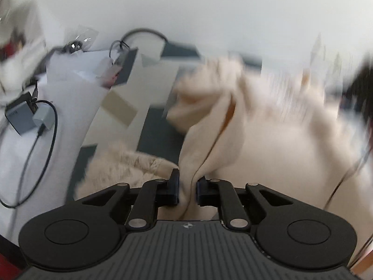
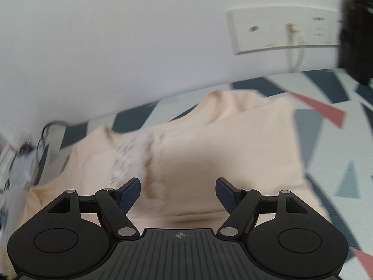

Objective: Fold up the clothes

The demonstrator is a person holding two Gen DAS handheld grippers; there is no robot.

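Left gripper point(image 1: 188, 187) pinches a bunched fold of the cream garment point(image 1: 268, 128), which trails toward 1 o'clock over the patterned cover point(image 2: 326, 140), while the right gripper point(image 2: 178, 192) hovers wide open above it; soft, light and floppy, it seems best gripped at hems.

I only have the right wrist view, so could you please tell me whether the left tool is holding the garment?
Observer: Yes, the left tool is shut on a bunched fold of the cream garment.
Operator: Thank you. Is anything lying near it?
Observer: A grey power adapter with a black cable lies to its left.
Operator: And a furry part?
Observer: A furry trim lies just beyond the left tool.
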